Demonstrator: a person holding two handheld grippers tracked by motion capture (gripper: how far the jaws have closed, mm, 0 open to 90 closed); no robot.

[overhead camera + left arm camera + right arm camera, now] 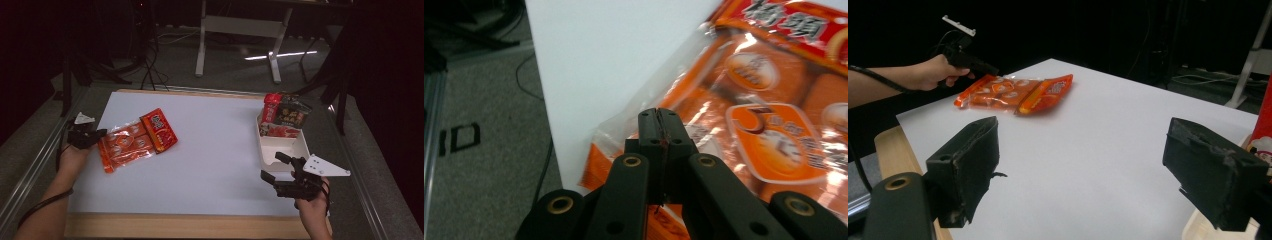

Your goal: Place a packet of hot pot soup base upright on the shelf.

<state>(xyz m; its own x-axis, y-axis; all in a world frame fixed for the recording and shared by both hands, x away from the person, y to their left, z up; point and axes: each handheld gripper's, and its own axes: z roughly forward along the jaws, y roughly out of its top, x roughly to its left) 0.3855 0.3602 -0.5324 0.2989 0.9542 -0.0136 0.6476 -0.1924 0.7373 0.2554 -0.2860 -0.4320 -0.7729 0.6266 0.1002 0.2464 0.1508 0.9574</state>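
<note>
An orange snack bag [135, 141] lies flat at the left of the white tabletop [220, 150], its red end pointing to the far side. My left gripper [102, 133] comes in from the left edge and is shut on the bag's clear near-left seam. In the left gripper view its jaws [658, 112] are pressed together over that edge of the bag [764, 100]. My right gripper [270, 165] is open at the front right, just before the near end of a white tray [280, 147]. Between its wide-apart jaws [1083, 155] I see only bare tabletop, with the bag [1013, 92] and the left gripper [993, 71] beyond.
Several red and dark snack packets [282, 117] stand in the far end of the tray; its near end is bare. A wooden border [185, 225] runs along the table's front. A white desk frame [240, 30] stands on the floor beyond.
</note>
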